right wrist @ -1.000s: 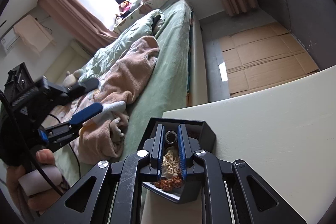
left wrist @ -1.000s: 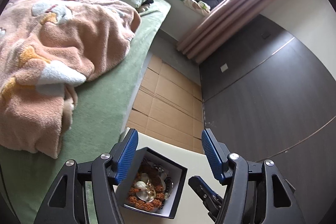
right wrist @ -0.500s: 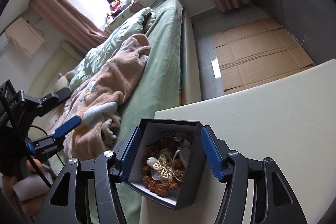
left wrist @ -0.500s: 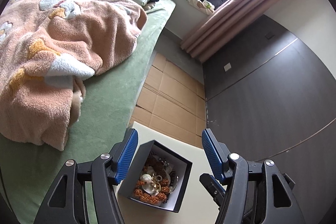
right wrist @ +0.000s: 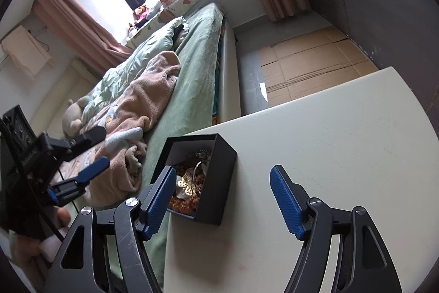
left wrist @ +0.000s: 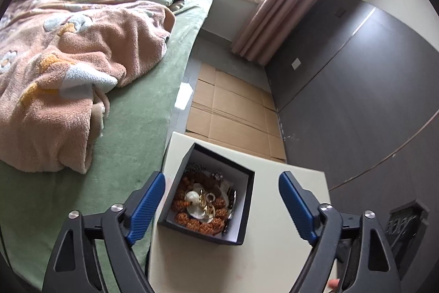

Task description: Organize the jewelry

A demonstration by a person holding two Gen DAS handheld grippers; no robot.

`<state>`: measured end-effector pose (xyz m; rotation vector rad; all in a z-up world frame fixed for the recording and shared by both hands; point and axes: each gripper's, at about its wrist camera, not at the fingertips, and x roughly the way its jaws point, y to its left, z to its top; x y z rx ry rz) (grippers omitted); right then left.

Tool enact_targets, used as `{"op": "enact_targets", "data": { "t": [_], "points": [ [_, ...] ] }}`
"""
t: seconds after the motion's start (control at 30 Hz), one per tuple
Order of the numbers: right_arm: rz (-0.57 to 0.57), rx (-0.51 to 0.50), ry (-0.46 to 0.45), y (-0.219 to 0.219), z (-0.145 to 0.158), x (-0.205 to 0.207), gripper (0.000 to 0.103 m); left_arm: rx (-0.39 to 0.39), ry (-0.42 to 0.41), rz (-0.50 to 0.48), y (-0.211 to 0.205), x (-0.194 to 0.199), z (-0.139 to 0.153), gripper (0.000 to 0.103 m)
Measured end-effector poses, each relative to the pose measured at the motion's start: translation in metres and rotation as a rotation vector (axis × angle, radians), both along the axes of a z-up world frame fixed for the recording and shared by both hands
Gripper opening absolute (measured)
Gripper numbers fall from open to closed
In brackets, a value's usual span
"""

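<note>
- The left gripper [left wrist: 221, 197] is standing wide and empty, jaws just having opened further, nothing between them.
- The jewelry box [right wrist: 216, 177] is sitting at the table [right wrist: 343, 155] corner beside the bed.
- The right gripper [right wrist: 223, 195] is spreading wide, having released the jewelry inside; this piece is likely deposited.

My right gripper [right wrist: 223, 199] hangs over the pale worktop [right wrist: 329, 155], its jaws having just been opening and now standing wide with nothing pressed between them. The black jewelry box [right wrist: 216, 183] sits at the worktop's left edge, open, just beside my left blue pad [right wrist: 159, 199]; the right pad is well apart from it over bare surface. Inside the box I see orange-brown beads [right wrist: 183, 203], a gold filigree piece [right wrist: 188, 184] and a thin ring-shaped item. At far left my left gripper [right wrist: 93, 153] floats above the green bed [right wrist: 197, 51], jaws apart, a hand [right wrist: 33, 246] behind it.
</note>
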<state>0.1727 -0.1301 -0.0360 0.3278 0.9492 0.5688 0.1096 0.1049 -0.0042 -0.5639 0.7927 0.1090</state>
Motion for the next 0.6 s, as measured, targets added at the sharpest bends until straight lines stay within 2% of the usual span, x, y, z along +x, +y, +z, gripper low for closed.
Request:
{"op": "enact_targets", "data": {
  "t": [0.1,0.23,0.33,0.43,0.5,0.57,0.6],
  "points": [
    [-0.033,-0.024,0.006,-0.015,0.001,-0.007,0.079,0.031,0.008,-0.013,-0.013,-0.008,-0.004,0.087],
    [-0.052,-0.060,0.002,-0.032,0.004,-0.018,0.079,0.084,-0.004,-0.044,-0.030,-0.015,-0.006,0.095],
    [-0.069,-0.100,0.001,-0.041,0.005,-0.025,0.080,0.106,-0.009,-0.051,-0.041,-0.022,-0.008,0.096],
    [-0.085,-0.115,0.013,-0.050,0.006,-0.026,0.095,0.113,-0.024,-0.048,-0.050,-0.033,-0.012,0.098],
    [-0.106,-0.125,0.001,-0.058,0.008,-0.029,0.096,0.115,-0.027,-0.055,-0.058,-0.041,-0.015,0.098],
    [-0.119,-0.127,0.000,-0.064,0.009,-0.031,0.103,0.129,-0.034,-0.066,-0.065,-0.046,-0.014,0.098],
    [-0.123,-0.125,-0.002,-0.067,0.009,-0.033,0.103,0.139,-0.045,-0.073,-0.069,-0.048,-0.012,0.098]
  ]
}}
